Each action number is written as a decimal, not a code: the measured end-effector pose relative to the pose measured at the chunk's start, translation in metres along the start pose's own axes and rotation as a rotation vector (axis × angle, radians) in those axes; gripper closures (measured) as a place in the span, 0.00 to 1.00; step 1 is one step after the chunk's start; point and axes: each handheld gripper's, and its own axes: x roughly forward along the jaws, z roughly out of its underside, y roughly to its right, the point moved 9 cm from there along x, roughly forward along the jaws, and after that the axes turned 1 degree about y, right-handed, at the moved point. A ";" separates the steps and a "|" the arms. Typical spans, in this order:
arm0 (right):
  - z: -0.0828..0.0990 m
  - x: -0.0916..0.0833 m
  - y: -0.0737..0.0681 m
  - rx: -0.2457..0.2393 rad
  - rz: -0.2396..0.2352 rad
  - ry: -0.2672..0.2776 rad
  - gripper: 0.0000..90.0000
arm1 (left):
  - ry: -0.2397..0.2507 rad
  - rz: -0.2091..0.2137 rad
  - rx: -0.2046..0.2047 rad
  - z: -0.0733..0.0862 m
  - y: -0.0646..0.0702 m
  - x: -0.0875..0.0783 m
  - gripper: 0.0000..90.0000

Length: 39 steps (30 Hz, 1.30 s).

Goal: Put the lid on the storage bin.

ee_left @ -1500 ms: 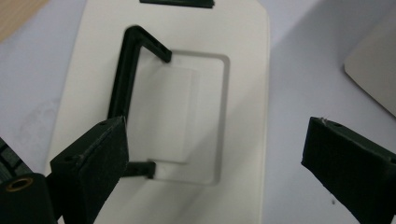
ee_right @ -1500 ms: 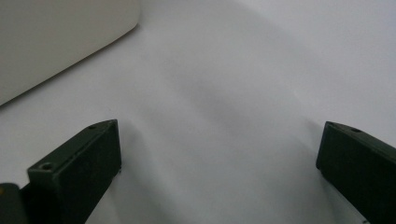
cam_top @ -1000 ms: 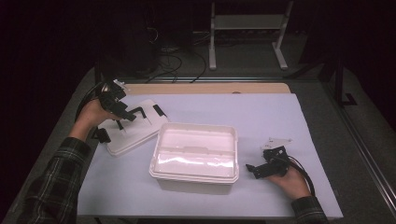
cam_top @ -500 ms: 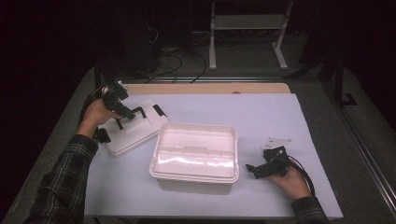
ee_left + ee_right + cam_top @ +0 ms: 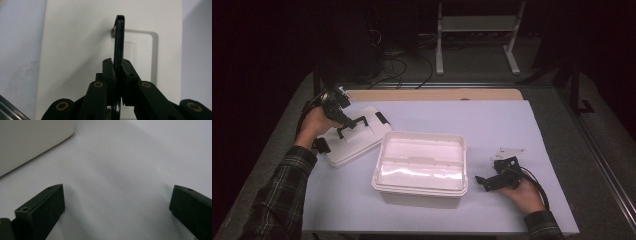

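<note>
Lid handle (image 5: 119, 40): my left fingers (image 5: 109, 72) have just been closing and now clamp its black bar, ready to lift the lid (image 5: 354, 137) lying left of the open white box (image 5: 421, 165). Right fingers (image 5: 40, 212) stand apart, idle, right of the box.

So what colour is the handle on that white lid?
Black handle, clearest in the left gripper view.

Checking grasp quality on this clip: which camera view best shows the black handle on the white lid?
The left gripper view: the black handle stands edge-on, raised from the white lid, with the left gripper closed on it. The high view shows the handle small, with the gripper on it. The right gripper view faces the table and a corner of the container.
</note>
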 end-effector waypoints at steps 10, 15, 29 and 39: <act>0.000 0.000 0.000 0.000 0.000 0.000 0.00 | 0.019 0.009 -0.002 -0.001 0.009 -0.026 0.93; 0.000 0.000 0.000 0.000 0.000 0.000 0.00 | 0.026 0.011 0.012 -0.005 0.018 -0.048 0.93; 0.000 0.000 0.000 0.001 0.000 0.001 0.00 | 0.086 -0.011 0.073 -0.022 0.040 -0.110 0.93; 0.000 0.000 0.000 0.002 0.000 0.000 0.00 | 0.149 0.028 0.135 -0.036 0.070 -0.140 0.93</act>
